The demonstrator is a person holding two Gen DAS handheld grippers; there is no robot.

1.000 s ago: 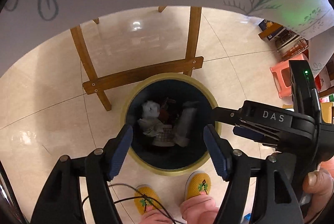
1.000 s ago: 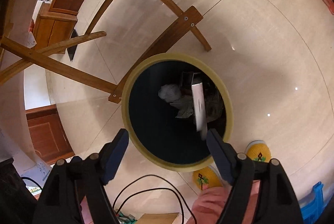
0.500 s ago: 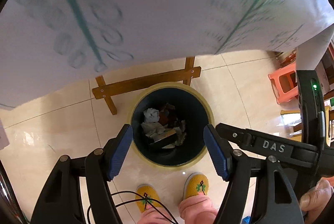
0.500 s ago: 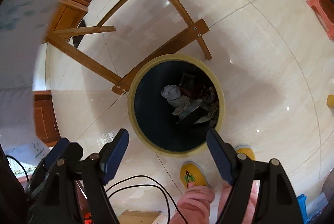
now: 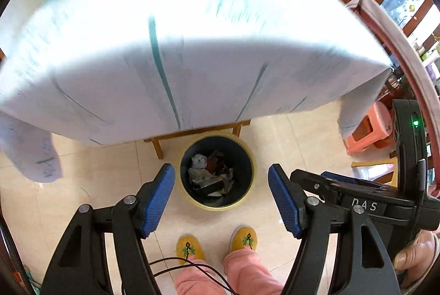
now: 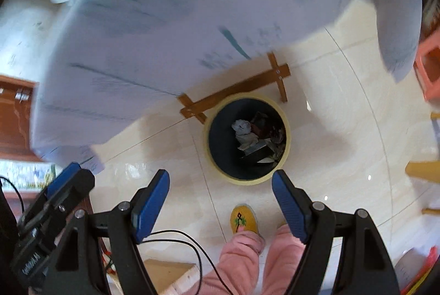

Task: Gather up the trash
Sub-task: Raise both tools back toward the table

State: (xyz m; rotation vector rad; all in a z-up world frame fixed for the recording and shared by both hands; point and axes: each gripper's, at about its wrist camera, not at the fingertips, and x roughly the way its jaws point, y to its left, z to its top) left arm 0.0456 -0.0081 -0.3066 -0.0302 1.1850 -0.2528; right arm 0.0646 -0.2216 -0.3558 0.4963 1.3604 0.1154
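Observation:
A round dark bin with a yellow rim [image 5: 189, 198] stands on the floor under the table edge, holding crumpled paper and wrappers [image 5: 210, 176]. It also shows in the right wrist view [image 6: 287, 135], with the trash [image 6: 255, 136] inside. My left gripper [image 5: 221, 197] is open and empty, high above the bin. My right gripper [image 6: 220, 202] is open and empty, also high above the floor, with the bin just beyond its right finger.
A table with a white, green-patterned cloth [image 5: 192, 47] fills the upper views; its wooden legs and brace [image 6: 233, 94] stand behind the bin. A pink stool [image 5: 365, 130] is at right. The person's yellow slippers [image 5: 217, 242] and a cable [image 6: 192, 253] are below.
Both grippers have risen well away from the bin, which now looks smaller. A flat item that was dropping in one second ago now lies among the trash. The tablecloth has come into view.

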